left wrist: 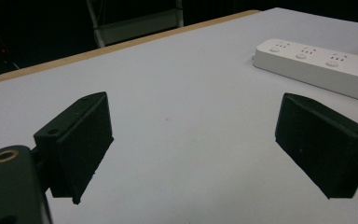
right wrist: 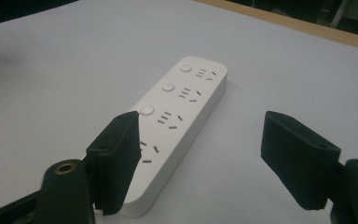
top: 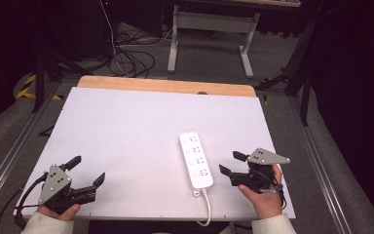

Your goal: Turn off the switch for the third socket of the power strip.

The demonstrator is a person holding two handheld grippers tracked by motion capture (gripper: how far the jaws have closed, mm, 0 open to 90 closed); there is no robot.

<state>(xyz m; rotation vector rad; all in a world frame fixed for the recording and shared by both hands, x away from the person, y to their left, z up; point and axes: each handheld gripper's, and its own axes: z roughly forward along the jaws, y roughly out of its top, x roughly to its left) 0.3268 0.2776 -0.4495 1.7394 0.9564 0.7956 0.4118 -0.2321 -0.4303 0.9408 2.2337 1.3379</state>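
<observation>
A white power strip (top: 196,160) with several sockets and round buttons lies flat on the white table (top: 126,131), right of centre, lengthways away from me. Its cord (top: 207,207) runs off the front edge. My right gripper (top: 231,163) hovers just right of the strip's near end, open, pointing left toward it. In the right gripper view the power strip (right wrist: 182,93) lies partly behind the left jaw, and the right gripper (right wrist: 200,126) holds nothing. My left gripper (top: 86,170) rests open at the front left corner. In the left gripper view it (left wrist: 191,112) faces bare table, with the strip (left wrist: 321,65) far right.
The table's far edge is a bare wooden strip (top: 165,85). Beyond it stand a desk frame (top: 212,29) and loose cables (top: 126,56) on the floor. Metal rails (top: 316,161) run along both sides of the table.
</observation>
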